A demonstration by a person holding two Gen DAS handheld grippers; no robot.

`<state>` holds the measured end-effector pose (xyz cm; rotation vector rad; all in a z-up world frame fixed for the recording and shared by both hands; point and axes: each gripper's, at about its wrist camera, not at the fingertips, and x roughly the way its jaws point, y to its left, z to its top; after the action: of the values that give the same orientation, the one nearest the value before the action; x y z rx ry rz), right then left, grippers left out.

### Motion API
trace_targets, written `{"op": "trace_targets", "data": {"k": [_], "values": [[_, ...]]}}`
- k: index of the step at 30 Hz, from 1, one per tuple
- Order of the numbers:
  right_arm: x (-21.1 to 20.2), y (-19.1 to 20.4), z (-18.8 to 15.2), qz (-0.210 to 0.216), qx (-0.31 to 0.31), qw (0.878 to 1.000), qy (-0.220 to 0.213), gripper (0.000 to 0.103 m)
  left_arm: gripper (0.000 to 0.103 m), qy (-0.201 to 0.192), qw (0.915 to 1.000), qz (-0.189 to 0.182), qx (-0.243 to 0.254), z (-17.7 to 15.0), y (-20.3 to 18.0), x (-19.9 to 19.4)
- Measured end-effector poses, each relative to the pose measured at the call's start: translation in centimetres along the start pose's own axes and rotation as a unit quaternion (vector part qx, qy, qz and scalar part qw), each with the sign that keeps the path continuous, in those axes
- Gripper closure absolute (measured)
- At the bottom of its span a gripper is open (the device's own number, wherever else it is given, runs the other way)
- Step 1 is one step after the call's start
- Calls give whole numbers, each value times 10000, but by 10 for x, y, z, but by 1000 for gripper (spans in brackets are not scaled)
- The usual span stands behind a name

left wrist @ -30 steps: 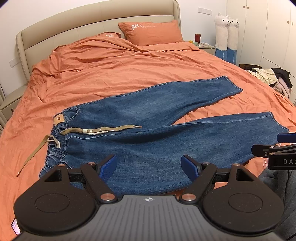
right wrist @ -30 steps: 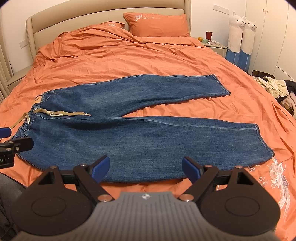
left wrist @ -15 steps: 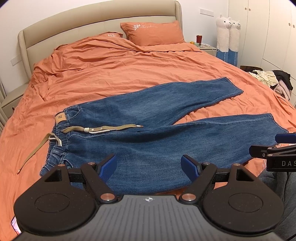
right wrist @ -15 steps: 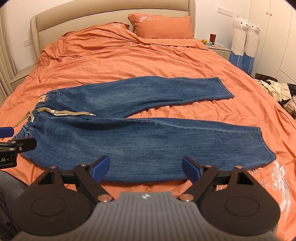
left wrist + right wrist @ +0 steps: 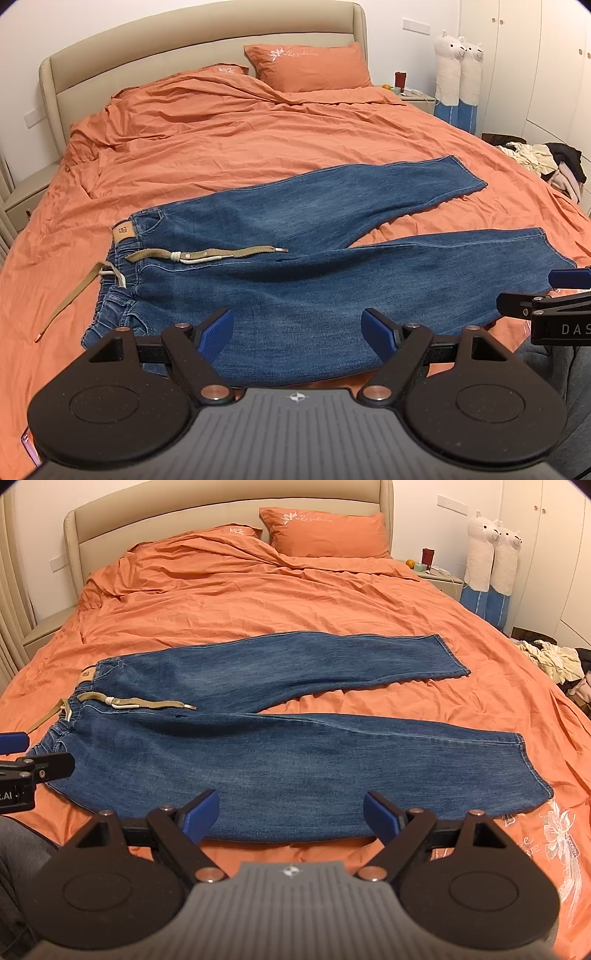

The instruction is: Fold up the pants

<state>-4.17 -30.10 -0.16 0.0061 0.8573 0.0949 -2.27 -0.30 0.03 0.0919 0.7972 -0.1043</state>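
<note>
Jeans (image 5: pixel 295 295) flat on bed (image 5: pixel 221 147), legs spread. Left gripper (image 5: pixel 297 334) and right gripper (image 5: pixel 291 818) fingers wide apart, empty, above near hem edge.

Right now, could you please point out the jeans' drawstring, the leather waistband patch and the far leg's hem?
drawstring (image 5: pixel 207 254), left wrist view, on its knotted middle.
leather waistband patch (image 5: pixel 124 232), left wrist view, on its centre.
far leg's hem (image 5: pixel 452 653), right wrist view, mid-edge of the cuff.

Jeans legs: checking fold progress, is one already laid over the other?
No, the jeans lie spread on the orange duvet, their legs splayed apart.
</note>
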Motion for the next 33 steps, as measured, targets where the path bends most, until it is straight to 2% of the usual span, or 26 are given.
{"op": "trace_targets", "data": {"k": [18,23,27,30,33], "values": [[3,-1,-2,14,18,10000,49,21,11,44,9999,123,-53,-3,6,1],[12,-10,2,-110,18,9999,88,21,11,71,9997,248,6,-1,15,9],[24,-33,9,-322,18,9994,150,21,11,24,9990,373,236,0,29,26],[34,-58,14,-462,111,9987,171,21,15,-13,9965,497,679,1,43,40],[44,-84,17,-608,190,9979,138,21,18,-179,9939,202,1069,-1,65,53]]}}
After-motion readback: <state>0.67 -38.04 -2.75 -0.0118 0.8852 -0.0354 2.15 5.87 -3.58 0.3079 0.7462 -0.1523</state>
